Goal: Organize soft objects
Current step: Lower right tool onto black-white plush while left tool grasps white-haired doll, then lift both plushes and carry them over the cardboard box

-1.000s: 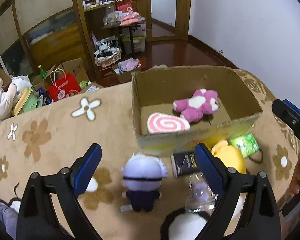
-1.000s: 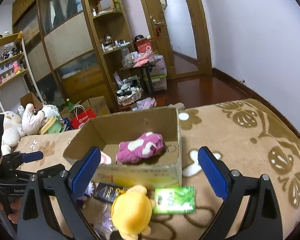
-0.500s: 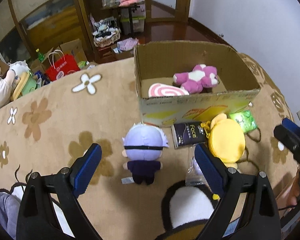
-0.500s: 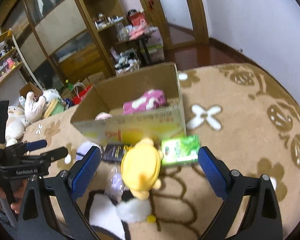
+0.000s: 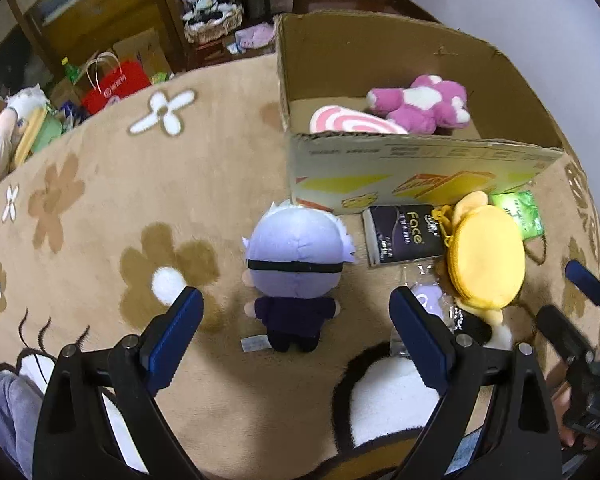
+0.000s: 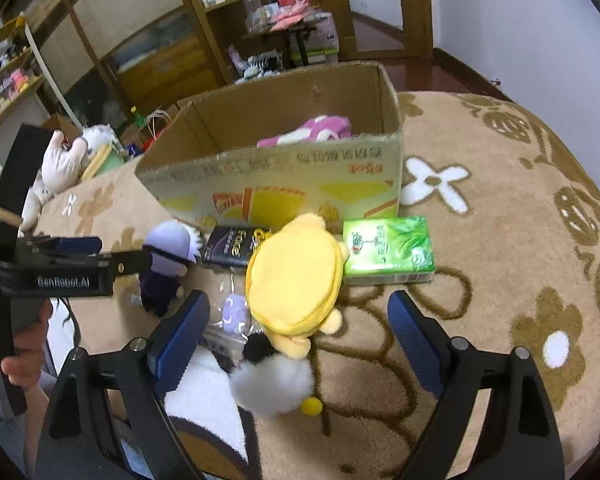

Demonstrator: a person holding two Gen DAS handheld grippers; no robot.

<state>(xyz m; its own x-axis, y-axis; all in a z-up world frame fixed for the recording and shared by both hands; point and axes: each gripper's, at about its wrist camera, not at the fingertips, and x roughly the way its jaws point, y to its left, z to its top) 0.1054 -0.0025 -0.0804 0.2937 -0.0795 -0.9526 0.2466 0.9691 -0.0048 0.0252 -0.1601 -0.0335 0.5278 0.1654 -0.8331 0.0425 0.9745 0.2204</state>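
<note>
Flowered tan rug [image 5: 100, 216]. Approaching: left gripper [image 5: 296, 322] spread over purple-haired doll [image 5: 296, 256]; right gripper [image 6: 298, 330], jaws just narrowing, pads clear of yellow plush [image 6: 296, 280]. Next: lower, clamp, carry into cardboard box [image 5: 420, 168].

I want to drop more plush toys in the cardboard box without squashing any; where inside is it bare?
The cardboard box has bare floor along its far wall, behind the pink swirl cushion, and at its right end beyond the pink-and-white plush. The near left corner is crowded.
</note>
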